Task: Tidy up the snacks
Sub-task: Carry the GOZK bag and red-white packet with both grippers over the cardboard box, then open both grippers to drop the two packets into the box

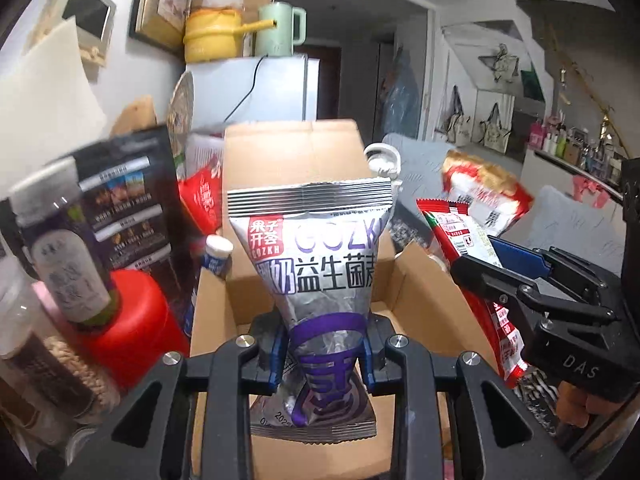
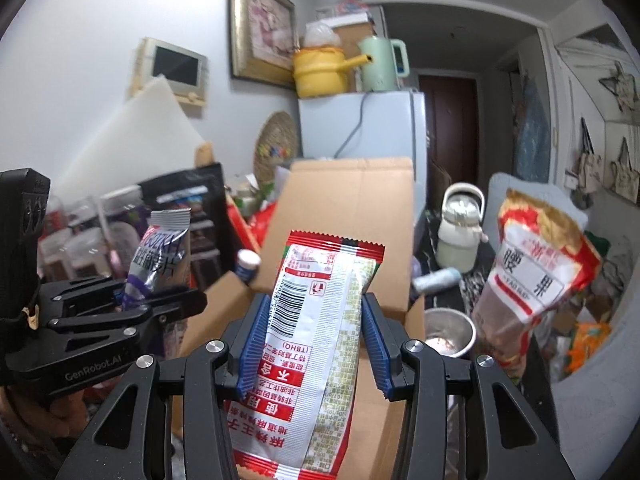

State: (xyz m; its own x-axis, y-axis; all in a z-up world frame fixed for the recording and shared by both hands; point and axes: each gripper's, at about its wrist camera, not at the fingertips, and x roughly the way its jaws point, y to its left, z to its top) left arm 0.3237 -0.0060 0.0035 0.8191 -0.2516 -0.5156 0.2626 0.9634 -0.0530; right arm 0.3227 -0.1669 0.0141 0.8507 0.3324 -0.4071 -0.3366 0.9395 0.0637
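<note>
Holding a snack in each hand, so here's how it sits. Your left gripper is clamped tight on the lower part of a silver foil pouch with purple print, squeezing it to a narrow waist. The pouch stands upright, long axis running away from the gripper, crimped top seam up, over the open brown cardboard box.

Your right gripper has its blue ribbed pads pressed on both sides of a red and white flat snack packet with a barcode, jaws partly closed around its width. The packet's long axis also points up and away, leaning slightly left, print upside down, with the box's raised flap behind it.

The left wrist view shows a red plastic jar with a white-labelled bottle on top at the left; the other view doesn't. The right wrist view shows a white kettle, a metal bowl and a standing red and gold snack bag right of the box. Each view catches the other gripper off to the side.
</note>
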